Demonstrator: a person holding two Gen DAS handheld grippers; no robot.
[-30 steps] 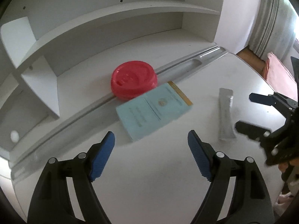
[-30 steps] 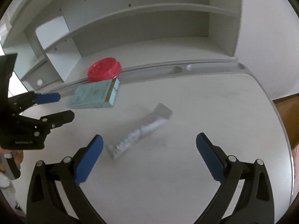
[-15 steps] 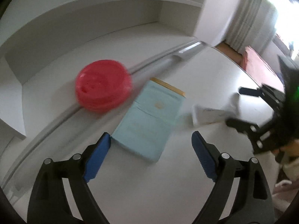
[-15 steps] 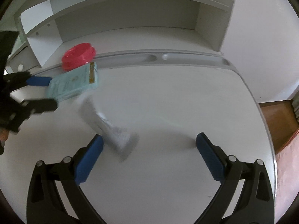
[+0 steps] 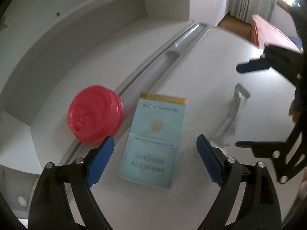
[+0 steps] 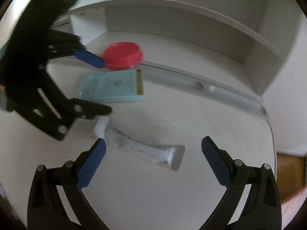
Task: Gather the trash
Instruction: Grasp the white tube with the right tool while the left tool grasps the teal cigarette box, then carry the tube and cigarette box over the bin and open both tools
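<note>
White bench (image 5: 220, 72) with shelf (image 6: 172, 5) behind. Left hand-held gripper (image 5: 155, 157) straddles the pack (image 5: 155, 140) — jaws closing, pads clear of it. Right hand-held gripper (image 6: 153, 159) spread wide over the tube (image 6: 145, 149), no contact. Pack lies flat just beside the red lid (image 5: 95, 115), which sits on the tray groove (image 5: 168, 57) — tube right of the pack.

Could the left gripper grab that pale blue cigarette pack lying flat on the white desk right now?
Probably yes: the left gripper straddles the pale blue cigarette pack, jaws closing, nothing between. The red plastic lid sits close beside.
</note>
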